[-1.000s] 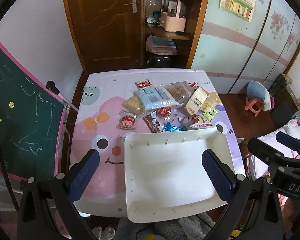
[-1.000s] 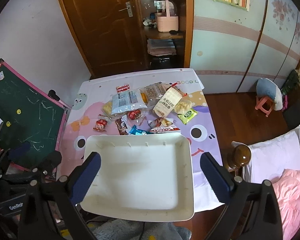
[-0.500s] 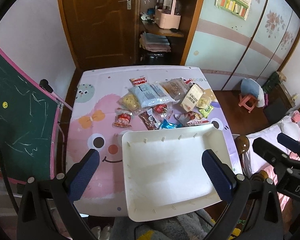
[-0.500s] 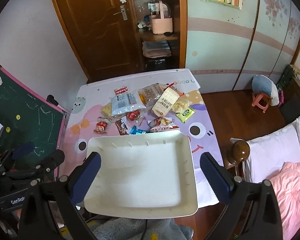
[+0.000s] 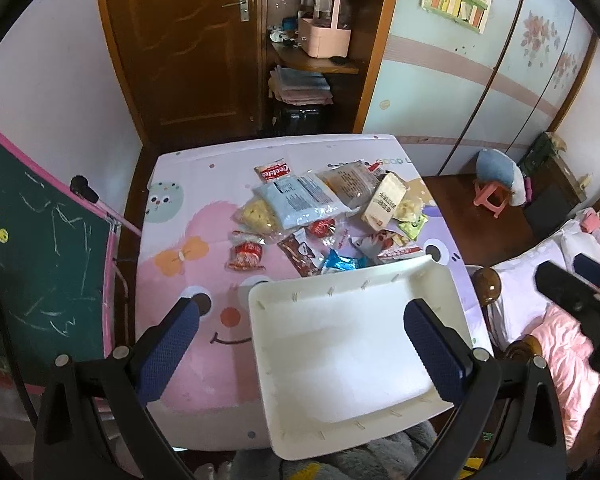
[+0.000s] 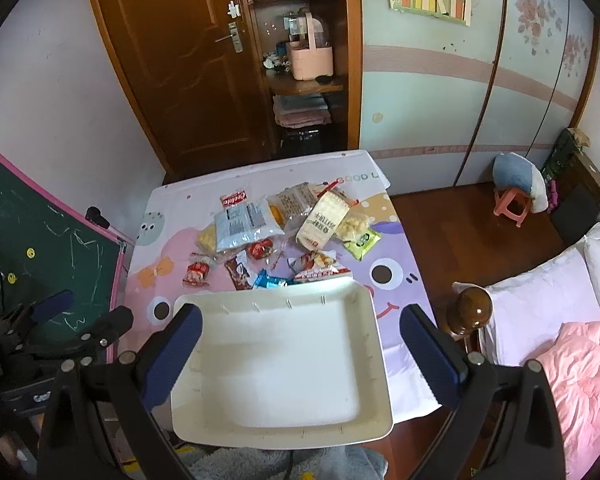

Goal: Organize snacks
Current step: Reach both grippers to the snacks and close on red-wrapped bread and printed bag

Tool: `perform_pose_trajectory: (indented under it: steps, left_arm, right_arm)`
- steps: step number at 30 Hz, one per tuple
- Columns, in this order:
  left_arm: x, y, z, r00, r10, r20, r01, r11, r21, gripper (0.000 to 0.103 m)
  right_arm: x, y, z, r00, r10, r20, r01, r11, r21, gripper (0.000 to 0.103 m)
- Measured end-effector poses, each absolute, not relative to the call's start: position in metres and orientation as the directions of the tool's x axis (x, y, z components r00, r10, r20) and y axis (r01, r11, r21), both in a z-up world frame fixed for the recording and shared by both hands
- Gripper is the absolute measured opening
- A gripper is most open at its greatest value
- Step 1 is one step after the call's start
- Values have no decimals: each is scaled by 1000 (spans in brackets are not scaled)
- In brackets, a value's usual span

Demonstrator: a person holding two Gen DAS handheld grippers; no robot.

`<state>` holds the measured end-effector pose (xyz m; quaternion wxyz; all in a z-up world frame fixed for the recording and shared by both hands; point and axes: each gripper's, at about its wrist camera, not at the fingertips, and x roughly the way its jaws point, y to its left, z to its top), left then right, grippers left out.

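Note:
A pile of snack packets lies on the far half of the table: a pale blue bag (image 5: 296,200) (image 6: 246,226), a beige bag (image 5: 386,204) (image 6: 323,220), a red cookie pack (image 5: 274,170) (image 6: 233,200), a small red packet (image 5: 246,254) (image 6: 197,272) and several more. An empty white tray (image 5: 340,420) (image 6: 284,430) sits on the near edge, overhanging it. My left gripper (image 5: 300,354) is open, high above the tray's near side. My right gripper (image 6: 300,354) is open too, high above the tray. Neither touches anything.
The table (image 5: 180,280) wears a pink and purple cartoon cloth. A green chalkboard (image 5: 32,264) leans at its left. A bed with pink bedding (image 6: 580,360) and a wooden bedpost (image 6: 472,310) stand on the right. A wooden door and shelf are behind.
Both grippers have risen and drawn back from the table, so the table and tray look smaller. Nothing on the table has moved.

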<state>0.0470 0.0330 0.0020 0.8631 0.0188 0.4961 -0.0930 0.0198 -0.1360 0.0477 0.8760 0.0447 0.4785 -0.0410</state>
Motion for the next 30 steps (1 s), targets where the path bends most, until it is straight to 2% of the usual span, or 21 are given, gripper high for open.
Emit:
perform_pose_trajectory:
  steps: [8, 14, 19, 23, 30]
  left_arm:
    - [82, 35, 7, 544, -74, -836, 161, 987, 17, 102]
    - [123, 51, -5, 544, -20, -839, 92, 995, 36, 102]
    - [160, 69, -35, 494, -36, -869, 45, 999, -16, 102]
    - [188, 77, -70, 422, -50, -905, 6, 999, -52, 102]
    - [229, 78, -148, 286, -7, -958, -11, 1000, -11, 102]
  right_arm:
    - [51, -150, 58, 538, -44, -842, 116, 993, 23, 100]
    - [89, -172, 40, 503, -40, -863, 113, 993, 20, 100]
    - [130, -193, -1, 429, -14, -903, 107, 994, 35, 100]
    - [161, -203, -47, 331, 66, -941, 95, 990, 103, 99]
    - [201, -196, -123, 179, 124, -976, 42, 990, 134, 97]
